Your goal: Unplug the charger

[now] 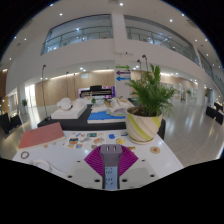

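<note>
My gripper (110, 152) is shut on a small grey charger block (110, 168). The block stands upright between the two magenta pads (95, 160) with two pale spots at its top end. The pads press on both of its sides. The gripper holds it over the near part of a round white table (60, 165). No socket, power strip or cable shows in this view.
Beyond the fingers stands a potted green plant (150, 95) in a pale yellow pot (143, 125). A pink book (40, 135) lies on the left, and small cards and a blue item (105, 123) are scattered mid-table. Sofas and a large hall lie beyond.
</note>
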A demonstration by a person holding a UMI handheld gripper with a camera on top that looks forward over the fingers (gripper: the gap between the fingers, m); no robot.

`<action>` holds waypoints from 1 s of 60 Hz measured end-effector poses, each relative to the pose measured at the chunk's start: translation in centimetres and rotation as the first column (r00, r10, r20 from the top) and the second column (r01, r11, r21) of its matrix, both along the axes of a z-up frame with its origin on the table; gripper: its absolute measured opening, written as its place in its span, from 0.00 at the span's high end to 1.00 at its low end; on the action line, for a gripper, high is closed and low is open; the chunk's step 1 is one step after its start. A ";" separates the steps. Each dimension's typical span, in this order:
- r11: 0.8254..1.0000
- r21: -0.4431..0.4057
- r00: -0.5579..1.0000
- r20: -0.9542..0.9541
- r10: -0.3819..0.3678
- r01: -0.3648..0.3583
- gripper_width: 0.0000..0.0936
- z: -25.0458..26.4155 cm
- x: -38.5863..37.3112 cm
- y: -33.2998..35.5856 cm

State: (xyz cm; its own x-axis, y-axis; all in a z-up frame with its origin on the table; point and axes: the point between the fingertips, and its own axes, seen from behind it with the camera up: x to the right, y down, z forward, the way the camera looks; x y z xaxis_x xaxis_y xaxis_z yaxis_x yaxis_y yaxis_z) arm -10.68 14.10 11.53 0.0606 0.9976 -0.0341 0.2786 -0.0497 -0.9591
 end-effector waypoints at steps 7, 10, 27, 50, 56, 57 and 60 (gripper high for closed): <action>0.999 0.011 0.999 0.008 -0.034 0.034 0.84 4.2 1.5 4.0; 0.998 0.031 0.998 0.029 -0.050 0.049 0.84 4.7 2.6 6.3; 0.993 0.091 0.965 0.245 -0.094 0.073 0.78 -7.2 3.1 14.7; 0.995 0.088 0.944 0.323 -0.073 0.047 0.09 -6.4 4.8 15.2; 0.997 0.048 0.941 0.332 -0.070 0.057 0.09 -0.6 10.5 14.5; 0.997 0.050 0.939 0.337 -0.068 0.054 0.09 0.4 11.7 14.4; 0.997 0.055 0.932 0.358 -0.061 0.044 0.09 3.0 15.7 13.9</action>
State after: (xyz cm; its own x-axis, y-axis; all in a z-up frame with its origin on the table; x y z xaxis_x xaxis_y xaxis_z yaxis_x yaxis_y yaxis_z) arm 5.00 28.04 14.50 0.1130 0.9926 0.0452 0.6031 -0.0324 -0.7970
